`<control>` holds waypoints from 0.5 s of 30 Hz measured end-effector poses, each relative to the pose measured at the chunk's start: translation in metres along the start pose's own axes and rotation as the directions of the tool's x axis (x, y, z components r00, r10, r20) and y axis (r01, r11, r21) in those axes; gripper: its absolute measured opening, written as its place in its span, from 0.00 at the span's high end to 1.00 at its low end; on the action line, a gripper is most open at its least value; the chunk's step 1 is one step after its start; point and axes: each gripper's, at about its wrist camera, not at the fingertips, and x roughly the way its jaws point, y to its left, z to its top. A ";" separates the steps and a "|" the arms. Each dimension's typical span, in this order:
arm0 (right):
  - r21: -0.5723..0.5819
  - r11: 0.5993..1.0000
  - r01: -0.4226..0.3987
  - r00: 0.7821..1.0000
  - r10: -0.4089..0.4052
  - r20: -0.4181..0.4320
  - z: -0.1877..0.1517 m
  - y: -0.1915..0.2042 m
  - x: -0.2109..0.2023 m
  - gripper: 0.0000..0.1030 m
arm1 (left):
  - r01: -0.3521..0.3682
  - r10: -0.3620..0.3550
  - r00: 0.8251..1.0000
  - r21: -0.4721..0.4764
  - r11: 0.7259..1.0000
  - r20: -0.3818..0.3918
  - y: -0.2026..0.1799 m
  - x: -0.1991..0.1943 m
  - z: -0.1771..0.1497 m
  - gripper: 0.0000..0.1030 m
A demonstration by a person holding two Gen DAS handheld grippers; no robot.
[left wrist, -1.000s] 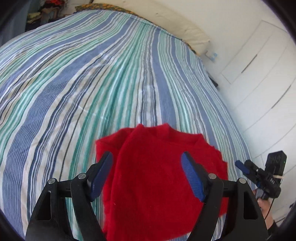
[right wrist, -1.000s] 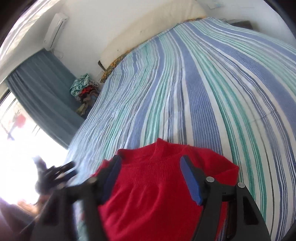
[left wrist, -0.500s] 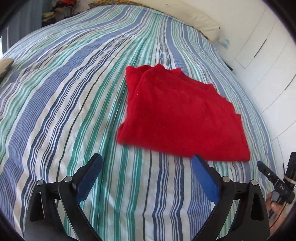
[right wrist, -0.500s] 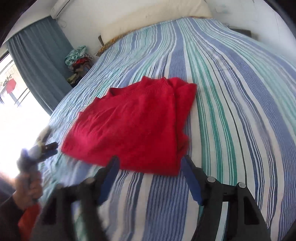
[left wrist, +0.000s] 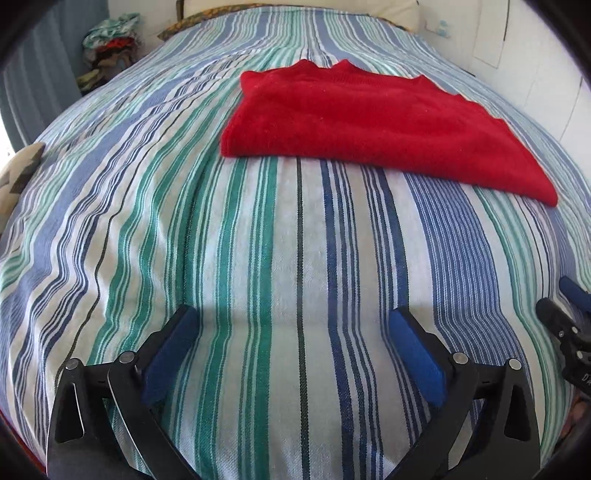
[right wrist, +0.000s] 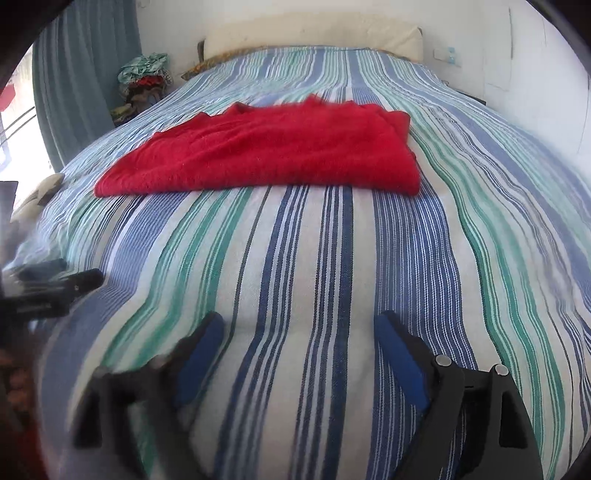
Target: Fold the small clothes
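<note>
A red knitted sweater [left wrist: 373, 122] lies folded flat on the striped bedspread [left wrist: 280, 266], well beyond both grippers. It shows in the right wrist view too, as the red sweater [right wrist: 273, 151], with its thick folded edge on the right. My left gripper [left wrist: 295, 325] hovers low over bare bedspread, its jaws opening wide, nothing between them. My right gripper [right wrist: 299, 328] is likewise over bare bedspread [right wrist: 332, 277], jaws opening and empty; its left finger is blurred. Each gripper appears at the edge of the other's view.
A cream headboard cushion [right wrist: 314, 35] runs along the far wall. A heap of clothes [right wrist: 146, 79] sits by the blue curtain [right wrist: 77, 85] at the far left. A patterned cushion [left wrist: 20, 171] lies at the bed's left edge. White cupboard doors [left wrist: 546, 85] stand on the right.
A second ago both grippers were over the red sweater. They have since pulled back toward the near edge of the bed and sunk, opening wider, leaving the sweater lying folded.
</note>
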 end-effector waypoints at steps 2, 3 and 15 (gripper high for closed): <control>-0.007 1.000 0.002 1.000 -0.002 0.003 0.001 0.003 0.003 0.15 | -0.007 0.007 1.000 0.013 1.000 0.007 -0.002 -0.002 -0.004 0.01; -0.011 1.000 0.007 1.000 -0.007 0.006 0.000 0.003 0.003 0.15 | -0.010 0.010 1.000 0.016 1.000 0.008 -0.002 -0.001 -0.004 0.01; -0.034 0.999 0.029 0.999 -0.030 -0.014 0.000 0.010 0.003 0.14 | -0.026 0.026 1.000 0.024 0.999 -0.011 -0.007 0.002 -0.002 0.01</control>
